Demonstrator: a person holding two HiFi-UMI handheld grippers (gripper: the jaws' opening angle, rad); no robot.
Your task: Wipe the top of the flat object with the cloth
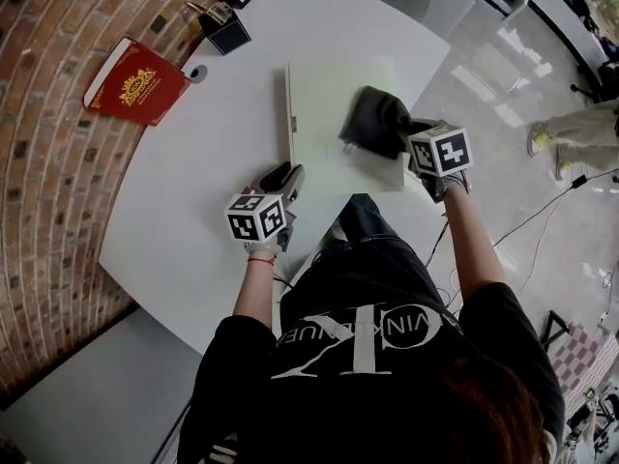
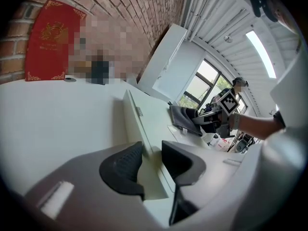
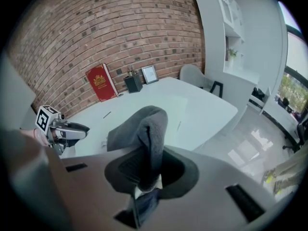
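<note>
Gripping the dark grey cloth [image 1: 375, 119] in a bunched fold, the right hand-held gripper [image 1: 404, 138] is clenched on it, with the fabric standing up between its jaws and draping over them; the cloth rests on the top of the flat object [image 1: 324, 90], on its right half and closer to its near side; the flat object, a pale green slab, lies flat on the white worktop [image 1: 193, 182], about midway between the far and near edges and closer to the right edge than to the brick wall side; the left hand-held gripper [image 1: 282, 177] sits at the slab's near-left corner, jaws apart and released, with the slab's left edge running between them; whether a pad touches the slab cannot be told; a red book [image 1: 135, 82] lies by the worktop's far-left edge, with a black holder [image 1: 224, 32] near the far edge beyond it.
</note>
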